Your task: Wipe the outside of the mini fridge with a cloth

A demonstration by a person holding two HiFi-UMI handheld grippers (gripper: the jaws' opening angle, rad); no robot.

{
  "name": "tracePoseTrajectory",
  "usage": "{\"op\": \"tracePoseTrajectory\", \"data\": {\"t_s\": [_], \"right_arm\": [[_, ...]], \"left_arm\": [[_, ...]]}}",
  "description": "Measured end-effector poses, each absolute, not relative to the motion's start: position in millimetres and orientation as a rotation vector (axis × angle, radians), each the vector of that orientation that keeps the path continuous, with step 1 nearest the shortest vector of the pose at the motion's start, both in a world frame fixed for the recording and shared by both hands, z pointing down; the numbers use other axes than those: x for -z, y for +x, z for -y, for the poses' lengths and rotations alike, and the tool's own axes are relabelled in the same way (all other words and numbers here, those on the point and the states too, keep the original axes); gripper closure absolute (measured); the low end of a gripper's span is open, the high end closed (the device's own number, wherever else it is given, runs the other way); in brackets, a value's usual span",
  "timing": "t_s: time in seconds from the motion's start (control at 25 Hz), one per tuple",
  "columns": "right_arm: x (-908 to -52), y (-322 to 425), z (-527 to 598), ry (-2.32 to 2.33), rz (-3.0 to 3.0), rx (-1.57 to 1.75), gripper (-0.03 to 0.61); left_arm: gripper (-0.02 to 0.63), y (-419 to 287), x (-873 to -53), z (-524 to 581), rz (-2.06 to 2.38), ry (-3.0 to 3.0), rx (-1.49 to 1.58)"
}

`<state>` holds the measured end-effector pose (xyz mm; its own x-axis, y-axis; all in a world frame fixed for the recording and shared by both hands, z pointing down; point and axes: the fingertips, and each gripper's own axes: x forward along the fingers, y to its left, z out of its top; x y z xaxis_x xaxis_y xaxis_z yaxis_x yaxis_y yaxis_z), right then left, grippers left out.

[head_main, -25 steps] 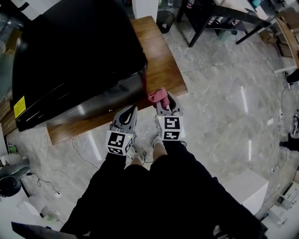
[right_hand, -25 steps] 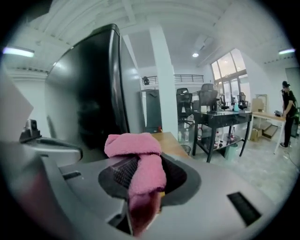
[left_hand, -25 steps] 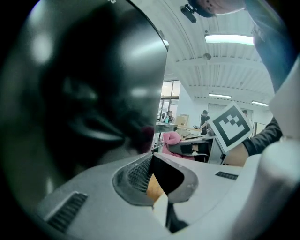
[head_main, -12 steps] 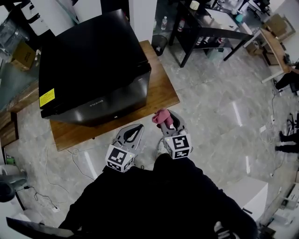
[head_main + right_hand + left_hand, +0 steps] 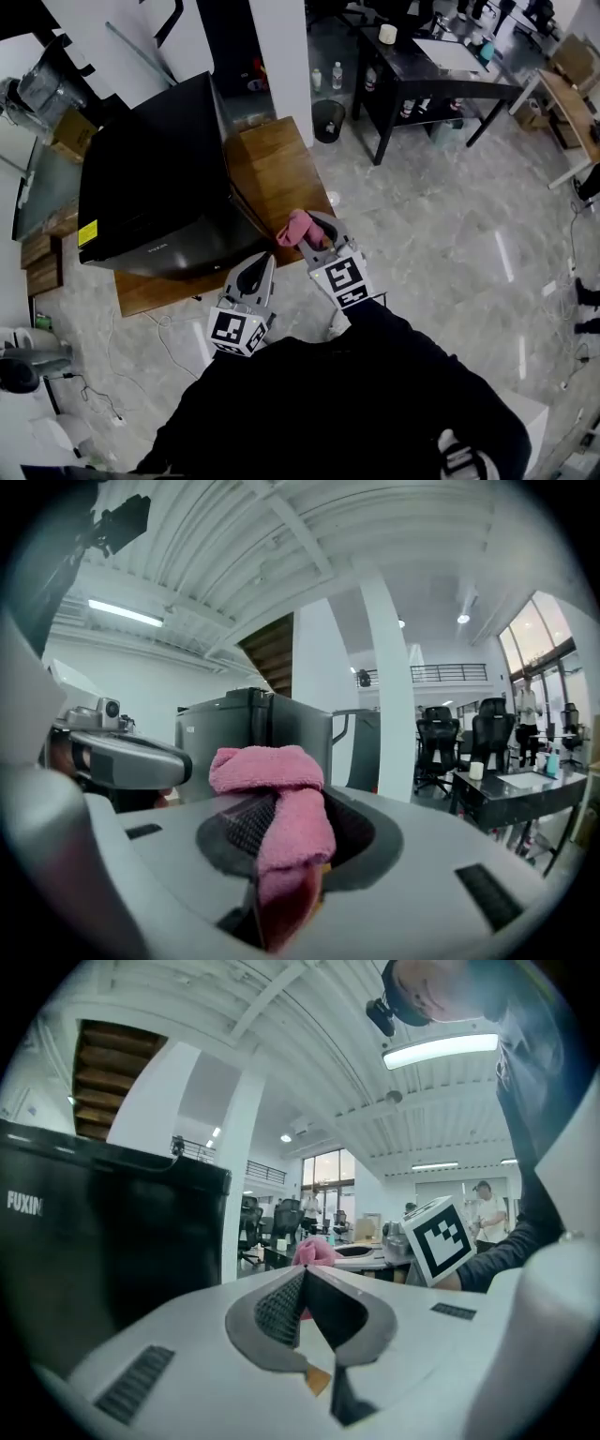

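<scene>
One bunched pink cloth

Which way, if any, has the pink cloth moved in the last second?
Yes. The pink cloth in the right gripper has come closer to the fridge, now above the table edge.

Pale marble floor gleamed all round. A white pillar stood at the back, a black bin just beside it, then a black desk. Overhead, a strip light glowed under the ribbed white ceiling, with tall windows and office chairs beyond.
</scene>
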<state>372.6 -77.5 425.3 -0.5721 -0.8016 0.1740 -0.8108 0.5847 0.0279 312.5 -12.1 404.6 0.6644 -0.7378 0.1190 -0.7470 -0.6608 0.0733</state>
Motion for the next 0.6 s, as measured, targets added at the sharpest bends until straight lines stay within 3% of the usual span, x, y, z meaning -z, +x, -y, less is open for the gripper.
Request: {"op": "tracePoseTrajectory", "data": {"t_s": [0.2,0.6], "right_arm": [[-382.0,380.9,121.3,1.153,2.761,0.021,0.449],[-339.9,314.9,187.0,0.823,2.846,0.192,0.449]], "left_arm": [[0.607,357.1,-363.2,38.7,1.442,2.716,-0.045],[0.607,354.7,-345.4,85.0,1.781,2.49,0.003]]}}
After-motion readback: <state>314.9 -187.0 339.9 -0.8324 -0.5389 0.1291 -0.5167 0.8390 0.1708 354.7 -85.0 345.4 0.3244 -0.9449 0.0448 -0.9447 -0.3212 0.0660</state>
